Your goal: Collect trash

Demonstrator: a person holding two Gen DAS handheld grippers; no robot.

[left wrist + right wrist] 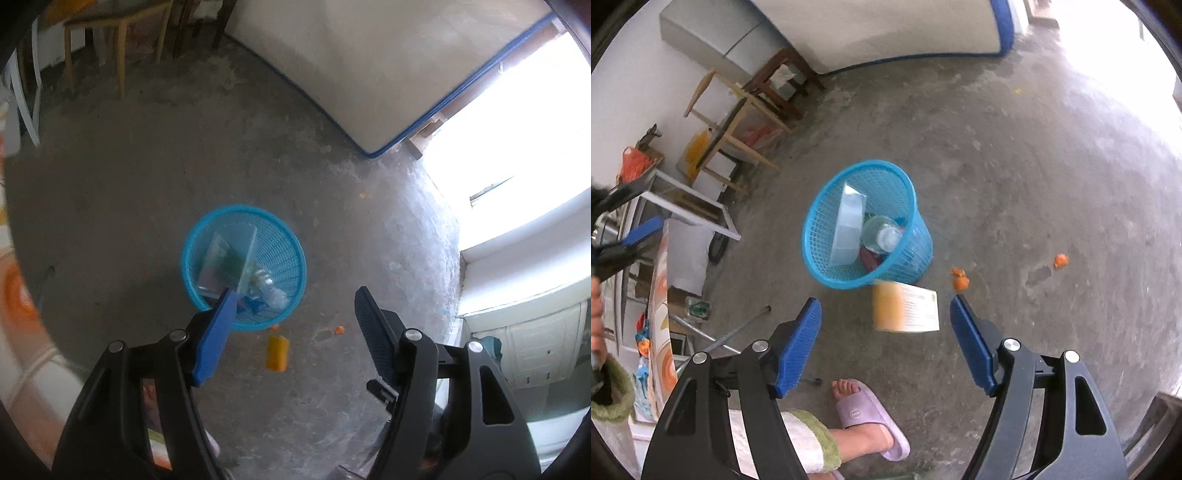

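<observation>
A blue mesh trash basket (288, 236) (827, 221) stands on the concrete floor, holding a clear plastic box (846, 229), a clear bottle (882, 230) and other scraps. An orange and white carton (905, 308) (277, 352) lies on the floor right beside the basket, nearer me. Orange peel scraps (960, 278) (339, 329) lie to the right of it. My left gripper (295, 306) is open and empty, high above the basket. My right gripper (886, 314) is open and empty, its fingers on either side of the carton in view but well above it.
My foot in a purple slipper (871, 417) stands just below the carton. Wooden stools (738, 129) and clutter stand at the left. A mattress with blue trim (369, 74) leans on the far wall. A bright doorway (517, 147) is at the right.
</observation>
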